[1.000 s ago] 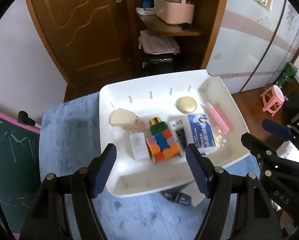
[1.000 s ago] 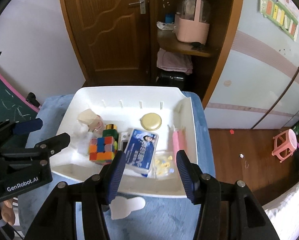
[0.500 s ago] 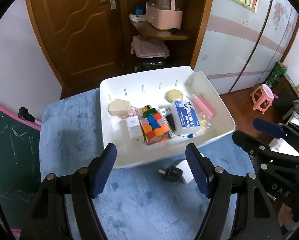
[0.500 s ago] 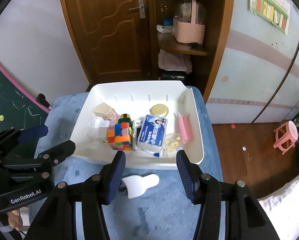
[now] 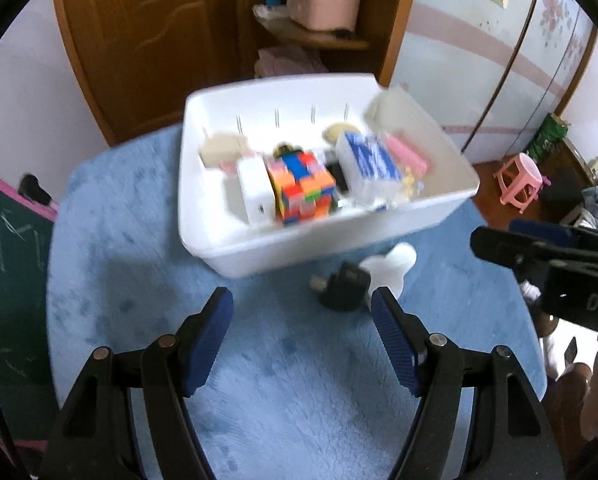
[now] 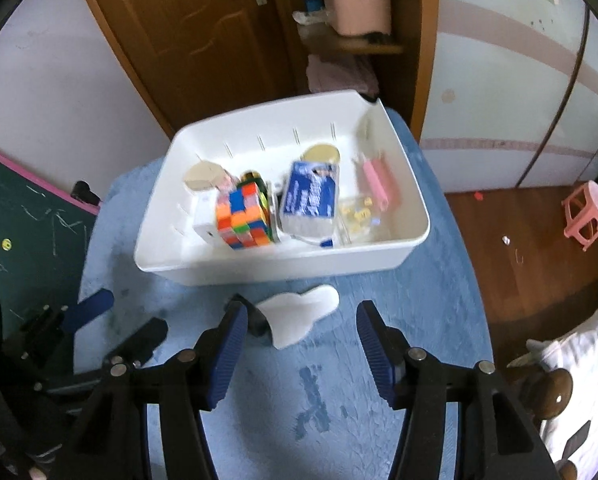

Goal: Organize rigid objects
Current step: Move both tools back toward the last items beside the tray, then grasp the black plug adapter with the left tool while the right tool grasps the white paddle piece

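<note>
Ahead of the left claw [image 5: 301, 332], a bin [image 5: 299, 248] was set on the desk [image 5: 259, 380]; between them lay an adapter [image 5: 345, 286], a flat piece [image 5: 391, 266] touching its right.

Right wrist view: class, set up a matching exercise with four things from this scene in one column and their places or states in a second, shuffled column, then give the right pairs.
Things
1. puzzle cube
2. white cloud-shaped piece
3. pink stool
4. right gripper

Places or states
A. on the wooden floor
B. inside the white bin
C. open, nothing between its jaws
D. on the blue mat, in front of the bin

Pairs: 1-B, 2-D, 3-A, 4-C
</note>
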`<state>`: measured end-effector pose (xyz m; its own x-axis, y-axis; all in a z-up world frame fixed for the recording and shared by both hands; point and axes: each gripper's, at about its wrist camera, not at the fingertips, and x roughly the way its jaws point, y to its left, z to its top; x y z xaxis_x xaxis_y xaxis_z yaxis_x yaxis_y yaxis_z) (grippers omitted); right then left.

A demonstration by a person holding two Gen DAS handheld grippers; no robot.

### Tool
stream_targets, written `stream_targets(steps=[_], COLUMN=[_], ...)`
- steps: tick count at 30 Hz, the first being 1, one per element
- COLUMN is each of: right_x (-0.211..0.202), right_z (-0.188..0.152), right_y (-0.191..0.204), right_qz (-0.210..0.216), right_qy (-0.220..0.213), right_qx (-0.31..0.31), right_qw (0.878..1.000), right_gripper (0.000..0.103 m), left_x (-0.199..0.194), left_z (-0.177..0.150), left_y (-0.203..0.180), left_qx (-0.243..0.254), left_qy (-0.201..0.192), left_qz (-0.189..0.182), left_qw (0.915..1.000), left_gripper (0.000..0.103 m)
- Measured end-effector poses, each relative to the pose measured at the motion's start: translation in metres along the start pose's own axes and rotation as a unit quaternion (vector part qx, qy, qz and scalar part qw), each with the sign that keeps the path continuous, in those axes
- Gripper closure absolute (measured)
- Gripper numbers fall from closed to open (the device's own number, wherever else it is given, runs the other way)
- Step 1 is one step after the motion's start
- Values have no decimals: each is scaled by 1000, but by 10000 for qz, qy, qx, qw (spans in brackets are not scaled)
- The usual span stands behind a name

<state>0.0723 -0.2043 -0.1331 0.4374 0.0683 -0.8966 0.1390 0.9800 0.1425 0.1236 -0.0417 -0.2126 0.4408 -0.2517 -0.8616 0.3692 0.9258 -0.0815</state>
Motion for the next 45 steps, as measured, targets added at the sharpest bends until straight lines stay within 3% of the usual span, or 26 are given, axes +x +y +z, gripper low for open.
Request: stream_targets(steps=[6,11,16,22,29,31,33,37,42,45], right_x=[32,63,84,95,101,101,103,105,110,115], right_z=[-24,-50,-70,-82,-85,-84,-83,-79,-77,-73], right_y=[-12,-20,-16,-16,-22,-22,-18,-14,-4,4], right_qz=[-122,-56,171,304,421,422,450,455,347,311], right_qy=[210,352,308,219,132,85,30,-64,-191,-245], right_qx=[-18,-132,-383,-514,-436,-475,-503,-571,-762,-782], right_qw=[9997,9993,9986,9980,9981,9979,9977,9973,9963,9962], right_gripper=[45,45,45,45,45,45,45,40,36,28], left_x=[26,39,52,68,81,83,85,85,80,71], left_z=[-7,-2,2,3,4,2,0,-5,-4,-4], left_y=[0,-7,-16,-26,-35,-38,-41,-47,-36,-24], left_qx=[-13,296,545,841,1203,1313,1427,1568,1182,886], left_qy=[25,-134,-149,-79,-18,4,7,-94,-194,-288], left_qz=[-145,-284,-553,-527,-507,-506,-512,-428,-364,-325], left_qw=[9999,9991,9969,9950,9914,9901,9884,9866,9921,9951], left_gripper=[28,28,28,30,55,56,66,66,69,69])
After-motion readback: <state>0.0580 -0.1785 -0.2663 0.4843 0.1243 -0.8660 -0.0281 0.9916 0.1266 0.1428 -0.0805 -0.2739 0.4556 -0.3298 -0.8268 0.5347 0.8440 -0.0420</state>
